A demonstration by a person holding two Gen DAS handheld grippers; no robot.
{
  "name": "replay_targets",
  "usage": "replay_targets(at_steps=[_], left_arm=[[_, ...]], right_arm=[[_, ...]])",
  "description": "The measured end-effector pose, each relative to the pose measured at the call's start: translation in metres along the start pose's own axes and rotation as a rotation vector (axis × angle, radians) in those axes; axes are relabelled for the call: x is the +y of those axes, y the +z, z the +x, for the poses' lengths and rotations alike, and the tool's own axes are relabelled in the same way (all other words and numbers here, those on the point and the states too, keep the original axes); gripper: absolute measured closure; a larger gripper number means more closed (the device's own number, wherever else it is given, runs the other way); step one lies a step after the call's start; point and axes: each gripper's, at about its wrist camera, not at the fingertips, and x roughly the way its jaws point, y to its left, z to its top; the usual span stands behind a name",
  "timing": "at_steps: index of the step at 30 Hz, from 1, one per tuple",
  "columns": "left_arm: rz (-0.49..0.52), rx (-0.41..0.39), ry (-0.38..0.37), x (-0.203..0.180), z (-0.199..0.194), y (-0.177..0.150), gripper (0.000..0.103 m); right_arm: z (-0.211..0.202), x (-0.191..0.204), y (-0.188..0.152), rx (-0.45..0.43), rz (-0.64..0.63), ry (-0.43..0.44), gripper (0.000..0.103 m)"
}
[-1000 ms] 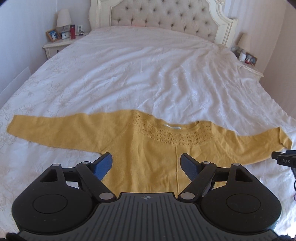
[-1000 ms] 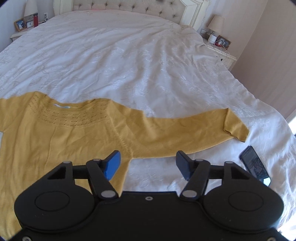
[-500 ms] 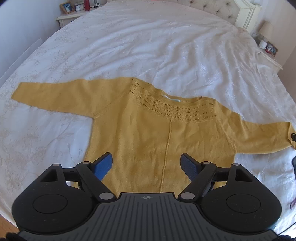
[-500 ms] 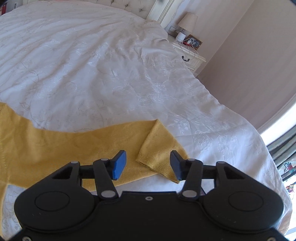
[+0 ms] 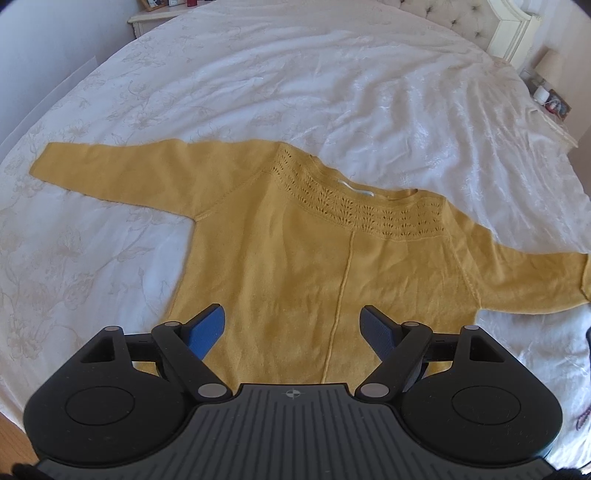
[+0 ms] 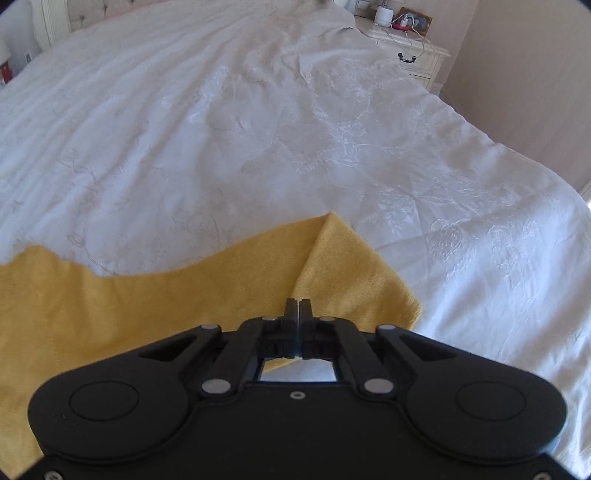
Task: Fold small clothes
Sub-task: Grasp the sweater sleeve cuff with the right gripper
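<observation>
We see the yellow sweater (image 5: 314,258) spread flat on the white bedspread (image 5: 295,81), sleeves toward nine and three o'clock. Our left gripper (image 5: 291,325) hovers spread above its hem; our right gripper (image 6: 298,308) is pressed together, pinching the sleeve cuff (image 6: 351,273).

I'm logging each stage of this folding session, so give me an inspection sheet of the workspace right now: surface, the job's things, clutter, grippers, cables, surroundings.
Surface: white bedspread, wrinkled, with a faint floral pattern.
Job's things: yellow sweater lies flat, both sleeves spread out; the cuff of one sleeve is turned over on itself.
Clutter: nothing seen on the bed besides the sweater.
Grippers: left gripper open above the sweater's lower body, nothing between its jaws. Right gripper shut at the sleeve's end; whether cloth is pinched cannot be told.
Cables: cords lie on a nightstand.
Surroundings: tufted headboard, second nightstand, beige wall.
</observation>
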Motion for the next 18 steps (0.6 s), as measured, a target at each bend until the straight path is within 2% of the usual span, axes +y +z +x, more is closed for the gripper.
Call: replay_targets(at_steps=[1,3,5,7,8,9,10,11,13,18], left_arm=[[-0.001,0.007,-0.005,0.003,0.002,0.001,0.023],[0.008,0.021,-0.028,0.012,0.007,0.004,0.023],[0.023,0.024,-0.048,0.020,0.009,0.005,0.023],[0.048,0.019,-0.045,0.029,0.010,0.007,0.023],[0.053,0.013,-0.041,0.035,0.009,0.008,0.023],[0.051,0.006,-0.037,0.041,0.008,0.009,0.023],[0.041,0.002,-0.031,0.047,0.007,0.009,0.023],[0.023,-0.001,-0.026,0.053,0.005,0.010,0.023],[-0.012,0.001,-0.013,0.063,0.004,0.009,0.023],[-0.064,0.040,0.034,0.071,0.008,-0.001,0.023]], right_arm=[[-0.013,0.009,0.004,-0.012,0.011,0.053,0.099],[-0.033,0.027,0.007,-0.044,0.002,0.089,0.099],[-0.049,0.051,0.013,-0.096,-0.040,0.059,0.099],[-0.047,0.070,0.014,-0.105,-0.095,-0.001,0.096],[-0.042,0.077,0.013,-0.110,-0.124,-0.032,0.088],[-0.036,0.082,0.011,-0.110,-0.155,-0.062,0.085],[-0.028,0.085,0.009,-0.106,-0.183,-0.090,0.073],[-0.018,0.087,0.005,-0.104,-0.209,-0.122,0.052],[0.001,0.083,-0.003,-0.097,-0.231,-0.185,0.039],[0.033,0.061,-0.007,-0.040,-0.183,-0.242,0.041]])
